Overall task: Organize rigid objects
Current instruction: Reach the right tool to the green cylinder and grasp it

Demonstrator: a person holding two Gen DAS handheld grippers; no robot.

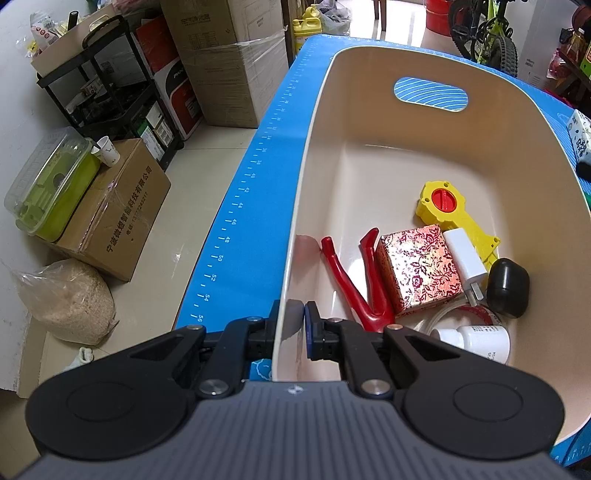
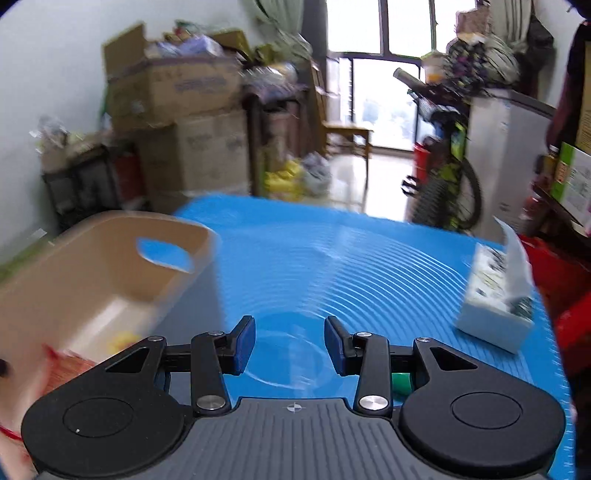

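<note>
A beige plastic bin stands on a blue mat. My left gripper is shut on the bin's near left wall, one finger outside, one inside. In the bin lie a red tool, a red patterned box, a white charger, a yellow toy with a red knob, a black oval case and a white bottle. My right gripper is open and empty above the mat, right of the bin. That view is blurred.
A white tissue box sits on the mat's right side, also in the left wrist view. A small green object lies under my right gripper. Cardboard boxes, a black rack and a bicycle surround the table.
</note>
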